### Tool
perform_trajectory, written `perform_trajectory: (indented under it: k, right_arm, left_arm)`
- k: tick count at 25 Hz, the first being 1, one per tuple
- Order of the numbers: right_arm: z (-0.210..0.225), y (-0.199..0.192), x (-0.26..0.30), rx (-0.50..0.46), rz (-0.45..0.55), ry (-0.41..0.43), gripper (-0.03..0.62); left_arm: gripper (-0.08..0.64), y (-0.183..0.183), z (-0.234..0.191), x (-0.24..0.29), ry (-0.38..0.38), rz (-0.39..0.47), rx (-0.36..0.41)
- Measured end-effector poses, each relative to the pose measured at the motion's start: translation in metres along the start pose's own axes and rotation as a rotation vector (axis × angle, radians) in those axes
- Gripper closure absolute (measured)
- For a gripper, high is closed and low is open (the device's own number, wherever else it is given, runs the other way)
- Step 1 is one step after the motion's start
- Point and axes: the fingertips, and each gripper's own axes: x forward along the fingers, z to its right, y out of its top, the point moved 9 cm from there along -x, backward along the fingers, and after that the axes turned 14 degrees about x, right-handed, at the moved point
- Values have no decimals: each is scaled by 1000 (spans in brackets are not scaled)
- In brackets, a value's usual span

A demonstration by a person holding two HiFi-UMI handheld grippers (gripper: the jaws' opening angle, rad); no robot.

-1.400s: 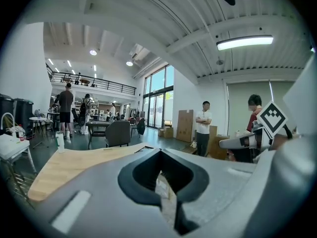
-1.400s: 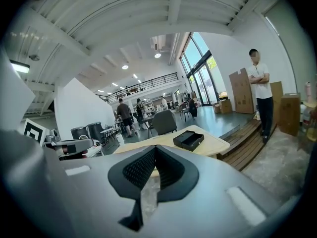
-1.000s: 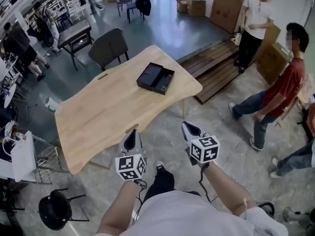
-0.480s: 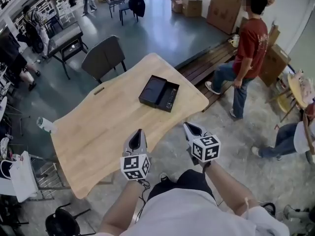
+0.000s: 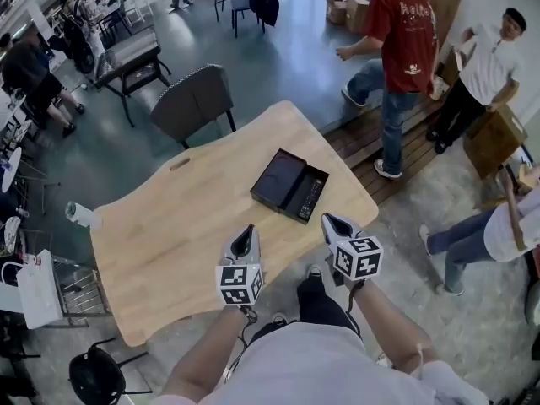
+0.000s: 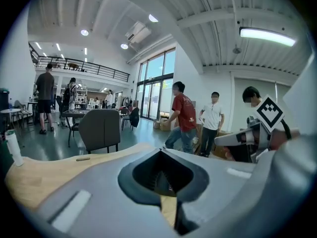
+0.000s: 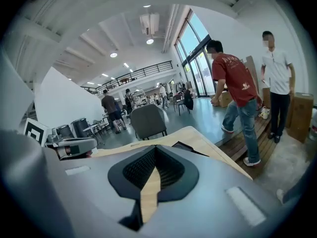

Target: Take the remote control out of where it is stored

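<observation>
The remote [image 5: 311,198] lay in an open black box [image 5: 278,178] on the counter [image 5: 169,226]. The left tool [image 5: 245,236] and right tool [image 5: 330,222] hung near its edge, narrow and empty (nothing pinched). Reaching looked next; one tool must open first.

Nothing on screen reads as a word or a number right now. Upper right of the head view, the red short-sleeved T-shirt [image 5: 405,32] on the person standing there carries a pale printed line across the back, but it is too small to make out. Lower centre, the white cube [image 5: 239,283] on the left gripper [image 5: 245,238] and the matching white cube [image 5: 359,257] on the right gripper [image 5: 332,223] show square black-and-white marker patterns only. These are blocky codes, not letters or digits.
</observation>
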Motion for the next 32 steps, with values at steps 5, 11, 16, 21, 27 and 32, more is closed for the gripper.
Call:
perform_trajectory:
  k: [5,11,16,21,27,32]
  right_arm:
    - [54,55,53,7,-34,50,566]
    - [119,99,98,29,-48,46,566]
    - [153,108,103,72,-37,-4,566]
    - [184,92,85,123,-55,-85,566]
    - [208,82,67,166,-55,-159,566]
    - [214,76,57,193,-57,-183,566]
  left_arm:
    - [560,-2,13,96,-29,-118,23]
    - [537,-47,39,215,-175,-338,91]
    - [485,-93,61,298,-292,-491,198]
    - [459,-136,86,353,-389,-635,285]
    - [433,-168,100,389,-448,-753,290]
    - [388,-177,109,401,-450,-800,311]
